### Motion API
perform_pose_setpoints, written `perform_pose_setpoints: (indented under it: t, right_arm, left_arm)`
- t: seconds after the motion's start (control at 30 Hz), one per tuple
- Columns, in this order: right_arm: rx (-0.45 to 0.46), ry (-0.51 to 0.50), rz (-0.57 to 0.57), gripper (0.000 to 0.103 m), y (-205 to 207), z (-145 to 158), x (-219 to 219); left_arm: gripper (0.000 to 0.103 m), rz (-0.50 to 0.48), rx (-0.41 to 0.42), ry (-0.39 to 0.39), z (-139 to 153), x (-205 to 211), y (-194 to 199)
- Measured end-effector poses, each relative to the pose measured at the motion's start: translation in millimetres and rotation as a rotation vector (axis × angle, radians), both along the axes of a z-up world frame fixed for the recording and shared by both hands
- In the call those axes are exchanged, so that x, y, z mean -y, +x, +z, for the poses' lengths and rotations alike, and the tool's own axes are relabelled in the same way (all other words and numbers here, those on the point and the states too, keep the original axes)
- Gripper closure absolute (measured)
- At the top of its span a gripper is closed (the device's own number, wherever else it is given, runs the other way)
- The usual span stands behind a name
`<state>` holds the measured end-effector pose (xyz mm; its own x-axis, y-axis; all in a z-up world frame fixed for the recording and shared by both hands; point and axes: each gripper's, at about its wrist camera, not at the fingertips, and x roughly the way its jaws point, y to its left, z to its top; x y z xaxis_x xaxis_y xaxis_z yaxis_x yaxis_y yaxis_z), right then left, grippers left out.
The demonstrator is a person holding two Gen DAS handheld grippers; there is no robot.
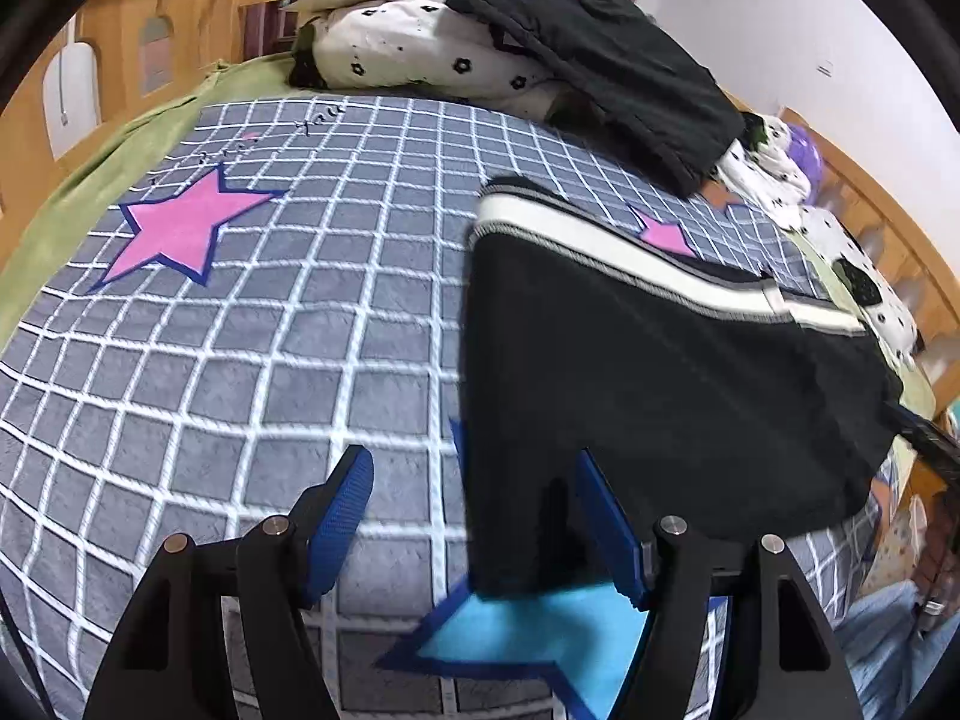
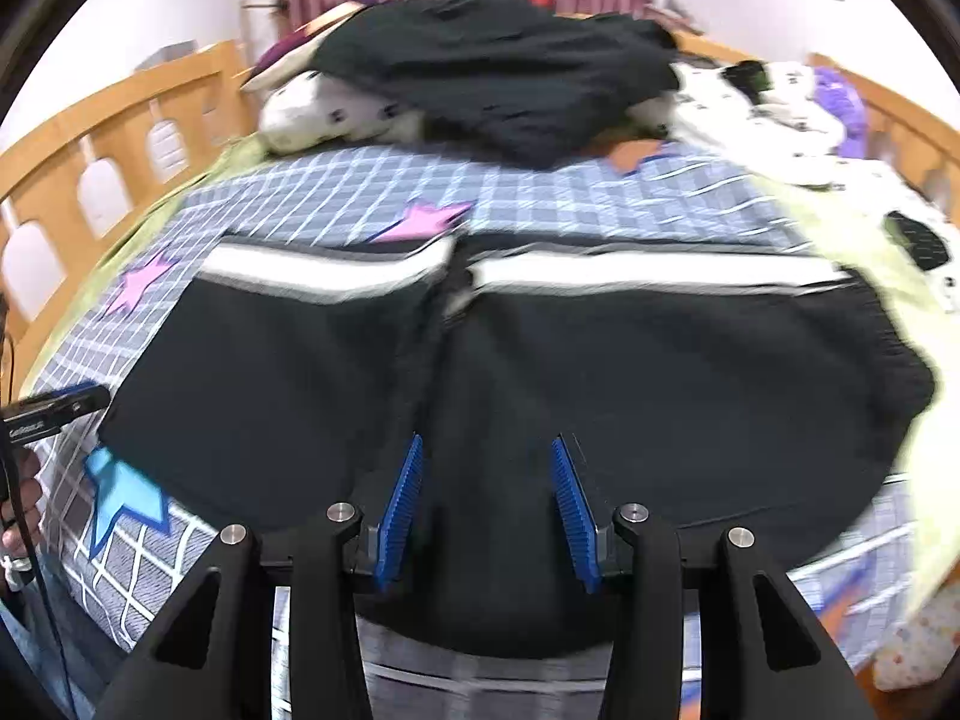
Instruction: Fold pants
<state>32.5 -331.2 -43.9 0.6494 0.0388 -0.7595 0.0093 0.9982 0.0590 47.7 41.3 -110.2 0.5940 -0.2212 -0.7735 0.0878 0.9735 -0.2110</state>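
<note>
**Pants flat on bed, both grippers open above near edge**

I'm looking down both wrist cams at the black fabric pants with a white stripe band [image 2: 540, 360], spread flat on the grey-blue checked bedspread w/ star patches [image 1: 210, 360]. In the right view the pants lie wide across the bed, striped edge on the far side, a seam or fold running down the middle toward me.

Right gripper [image 2: 489, 504]: blue ribbed pads apart, abt mid-open. Black cloth fills the view between and beyond the pads, but I see no fabric pinched and neither pad visibly pressing on it. It sits over the near-centre part of the pants, roughly in line w/ that middle seam. The frame is motion-blurred, so I can't tell if the fingertips touch the cloth.

Left gripper [image 1: 474, 516]: jaws wider, clearly open, holding nothing. The pants' left edge runs down between the fingers; the right-hand pad is over black cloth, the left-hand pad over bare bedspread. A light-blue star patch [image 1: 540, 642] shows just below the pants' near corner, between the fingers.

Farther back: a pile of black clothing [image 2: 498, 84] on white bedding w/ black flower print [image 1: 420, 54], wooden bed rail [image 2: 90, 132] at the side. The left gripper's tip also shows at the right view's left edge.
</note>
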Motion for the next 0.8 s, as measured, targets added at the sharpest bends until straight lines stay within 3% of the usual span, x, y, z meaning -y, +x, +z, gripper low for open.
perform_pose_setpoints:
  t: [0.13, 0.23, 0.3, 0.5, 0.57, 0.63, 0.8]
  right_arm:
    - [0.036, 0.022, -0.053, 0.034, -14, 45, 55]
    - [0.075, -0.051, -0.117, 0.022, -28, 68, 95]
    - [0.068, -0.075, -0.165, 0.021, -31, 69, 123]
    - [-0.035, 0.106, -0.327, 0.022, -23, 1, 199]
    - [-0.044, 0.12, -0.358, 0.024, -16, -23, 207]
    - [-0.046, 0.137, -0.385, 0.032, -9, -43, 210]
    - [-0.005, 0.163, -0.388, 0.035, 16, -68, 211]
  left_arm:
    - [0.037, 0.002, 0.017, 0.002, 19, 4, 20]
    - [0.037, -0.003, 0.031, 0.0, 28, 10, 34]
    - [0.037, -0.011, 0.035, 0.004, 28, 14, 41]
    - [0.035, -0.019, -0.005, -0.054, 6, 19, 64]
    - [0.035, -0.039, -0.039, -0.031, -6, 22, 75]
    - [0.035, -0.057, -0.066, -0.027, -15, 23, 85]
    - [0.036, -0.079, -0.093, -0.118, -38, 19, 110]
